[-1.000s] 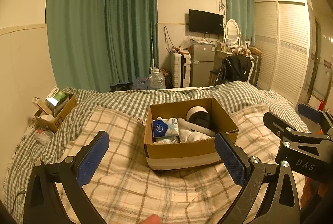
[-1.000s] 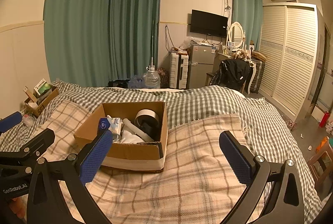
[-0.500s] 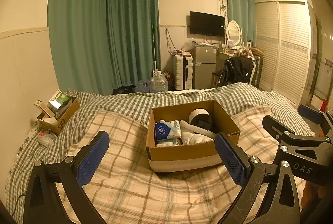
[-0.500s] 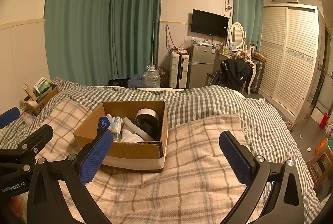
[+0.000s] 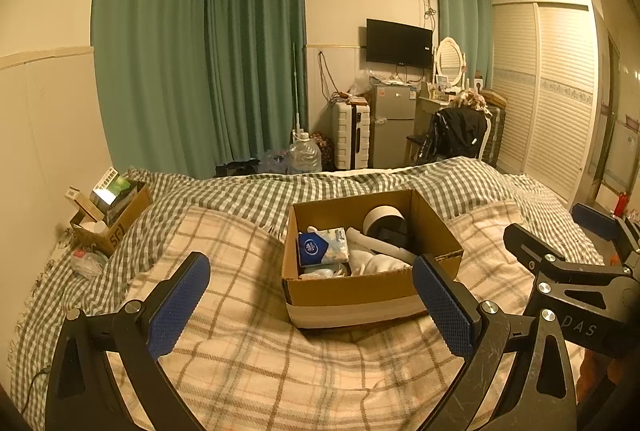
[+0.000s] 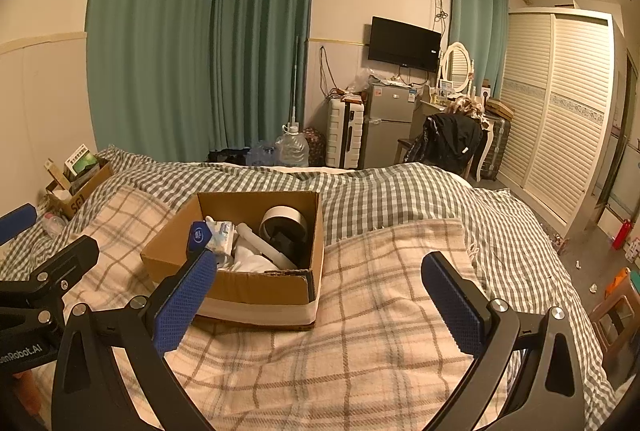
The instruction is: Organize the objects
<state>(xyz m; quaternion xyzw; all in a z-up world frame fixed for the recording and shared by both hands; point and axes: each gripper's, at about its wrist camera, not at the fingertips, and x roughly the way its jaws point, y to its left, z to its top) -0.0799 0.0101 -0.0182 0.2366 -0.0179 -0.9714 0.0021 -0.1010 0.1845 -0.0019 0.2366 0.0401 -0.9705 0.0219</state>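
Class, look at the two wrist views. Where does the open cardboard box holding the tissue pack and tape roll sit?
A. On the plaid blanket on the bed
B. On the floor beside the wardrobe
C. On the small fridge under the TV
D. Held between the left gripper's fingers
A: the cardboard box rests on the plaid blanket spread over the bed, ahead of the open left gripper and untouched by it.
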